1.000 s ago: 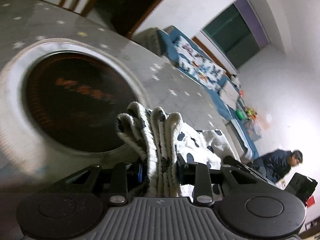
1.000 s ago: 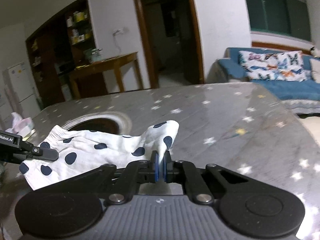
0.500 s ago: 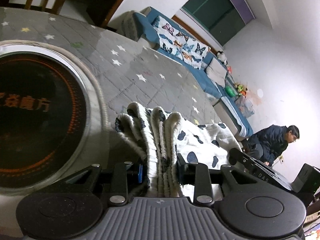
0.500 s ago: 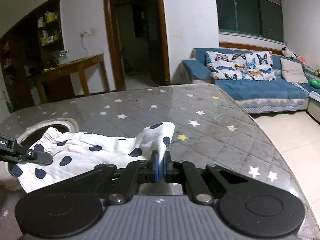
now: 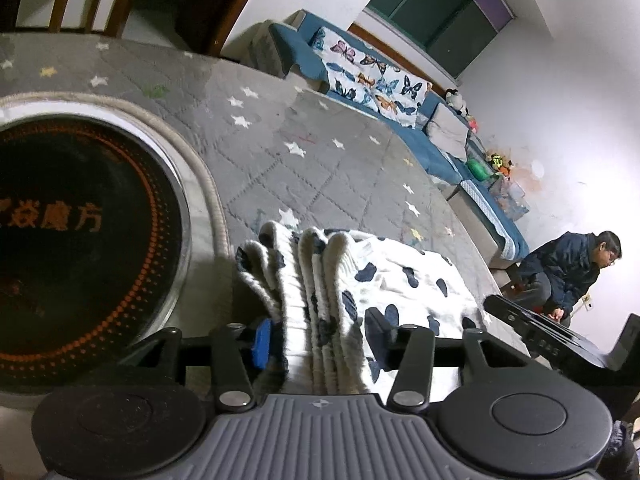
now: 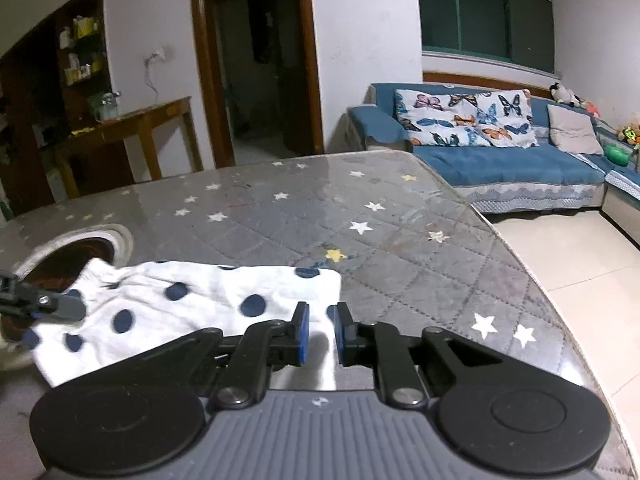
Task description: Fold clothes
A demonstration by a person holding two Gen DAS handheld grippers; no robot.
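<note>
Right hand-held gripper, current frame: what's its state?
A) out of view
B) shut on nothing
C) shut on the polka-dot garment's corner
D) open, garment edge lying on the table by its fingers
D: in the right wrist view the right hand-held gripper has its jaws spread with a clear gap, and the polka-dot garment lies flat on the table, unpinched at that end.

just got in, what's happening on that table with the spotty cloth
A person with a gripper in each hand is folding a white garment with dark dots on the star-print table. The left gripper is shut on its bunched waistband, near the round cooktop. The right gripper is open at the opposite end, with that corner lying flat on the table.
</note>
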